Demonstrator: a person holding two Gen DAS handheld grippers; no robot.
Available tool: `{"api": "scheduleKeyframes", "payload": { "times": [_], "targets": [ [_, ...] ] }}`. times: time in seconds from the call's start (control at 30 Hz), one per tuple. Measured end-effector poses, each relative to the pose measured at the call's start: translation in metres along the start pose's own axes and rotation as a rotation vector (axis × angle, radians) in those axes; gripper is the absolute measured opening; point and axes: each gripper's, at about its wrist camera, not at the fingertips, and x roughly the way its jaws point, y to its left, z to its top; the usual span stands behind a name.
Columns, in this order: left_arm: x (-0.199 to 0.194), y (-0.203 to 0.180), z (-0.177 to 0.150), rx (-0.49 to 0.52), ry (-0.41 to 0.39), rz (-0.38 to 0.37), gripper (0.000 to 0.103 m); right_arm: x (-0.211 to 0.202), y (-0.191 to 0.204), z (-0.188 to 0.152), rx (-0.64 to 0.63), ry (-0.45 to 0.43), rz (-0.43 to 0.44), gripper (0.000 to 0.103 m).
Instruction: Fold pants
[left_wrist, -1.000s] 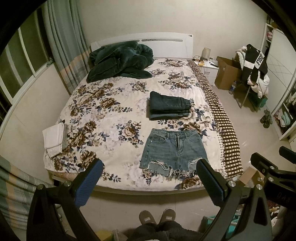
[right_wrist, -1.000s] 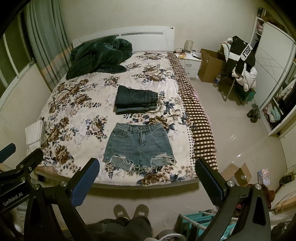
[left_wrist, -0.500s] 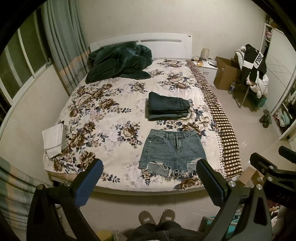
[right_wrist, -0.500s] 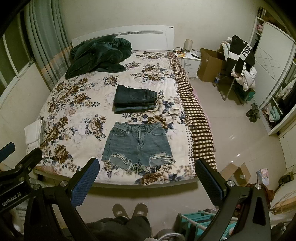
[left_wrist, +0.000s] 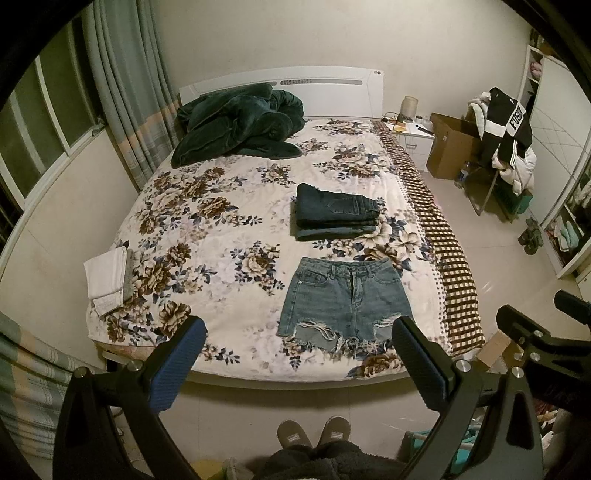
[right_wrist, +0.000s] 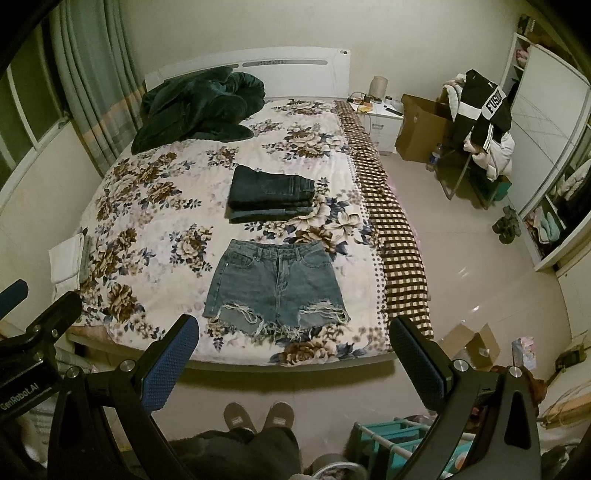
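Light blue frayed denim shorts (left_wrist: 345, 301) lie flat and unfolded near the foot of the floral bed (left_wrist: 207, 236), waistband away from me; they also show in the right wrist view (right_wrist: 275, 286). A stack of folded dark jeans (left_wrist: 334, 212) sits just beyond them, also in the right wrist view (right_wrist: 269, 194). My left gripper (left_wrist: 299, 354) is open and empty, held above the floor short of the bed's foot. My right gripper (right_wrist: 295, 354) is open and empty at the same distance, to the right of the left one.
A dark green blanket (left_wrist: 240, 123) is heaped by the headboard. Folded white cloth (left_wrist: 107, 278) lies at the bed's left edge. A checked blanket (right_wrist: 391, 206) hangs off the right side. A box (right_wrist: 421, 127), a clothes-laden chair (right_wrist: 480, 122) and shelves stand right. My slippered feet (left_wrist: 314, 434) are on the floor.
Both grippers have shifted slightly, so the bed sits a little lower and closer in view. Both stay open and empty. The clothes have not moved.
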Motion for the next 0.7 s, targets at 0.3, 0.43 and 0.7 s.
{"api": "scheduleKeyframes", "payload": {
  "times": [0.3,0.43,0.7],
  "targets": [
    [0.0,0.0,0.0,0.001,-0.001,-0.004,0.103,-0.003,0.001,0.003,-0.001,0.004,0.0,0.103],
    [0.0,-0.001,-0.001,0.003,-0.001,-0.012,0.103,-0.005,0.001,0.004,-0.003,0.006,-0.005,0.103],
    [0.007,-0.005,0.017,0.0,0.006,-0.057,0.103,-0.006,0.004,0.008,0.012,0.025,-0.026,0.103]
  ]
}}
